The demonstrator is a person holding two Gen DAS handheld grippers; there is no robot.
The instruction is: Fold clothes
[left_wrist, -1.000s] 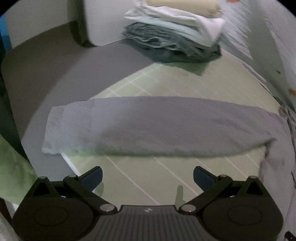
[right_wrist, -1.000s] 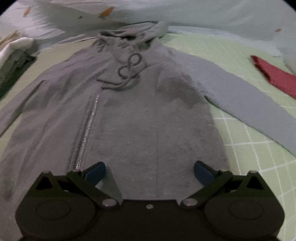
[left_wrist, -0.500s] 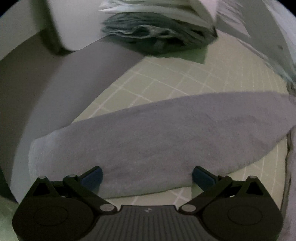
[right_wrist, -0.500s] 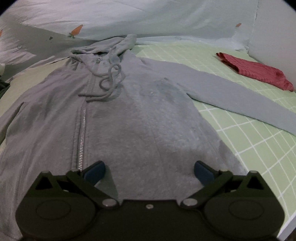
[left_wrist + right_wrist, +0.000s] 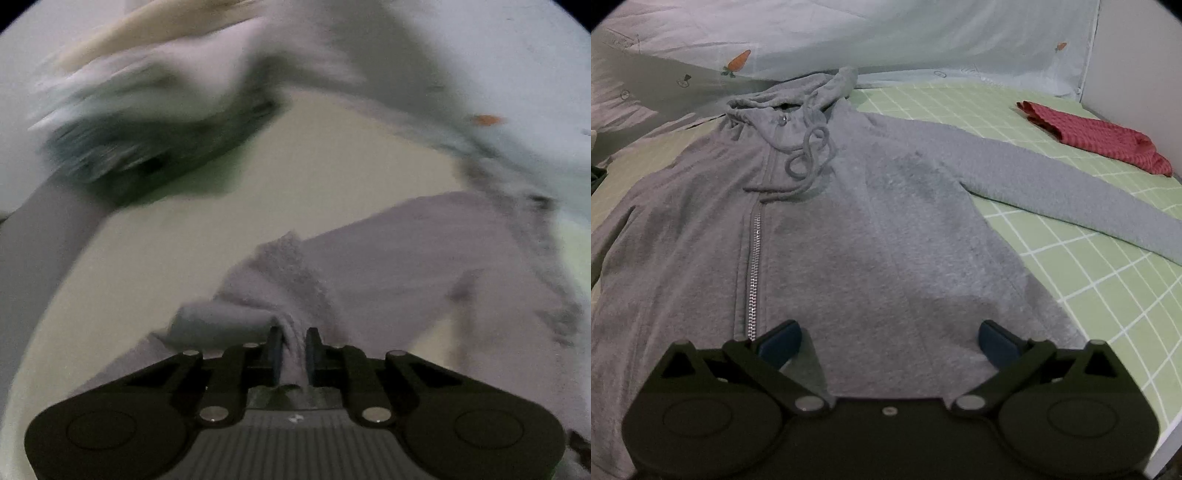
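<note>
Sleeve-fold step: left gripper (image 5: 291, 347) clenched on the hoodie (image 5: 849, 229) sleeve (image 5: 388, 266) (view blurred); right gripper (image 5: 886, 341) released over the hem; next, carry sleeve across the body.

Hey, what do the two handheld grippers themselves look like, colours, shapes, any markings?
Both match: the left gripper and right gripper have matte black bodies, two round housings, silver pivot pins, angled link arms and dark blue finger pads. The left's ribbed plate bears a small pale logo.
</note>
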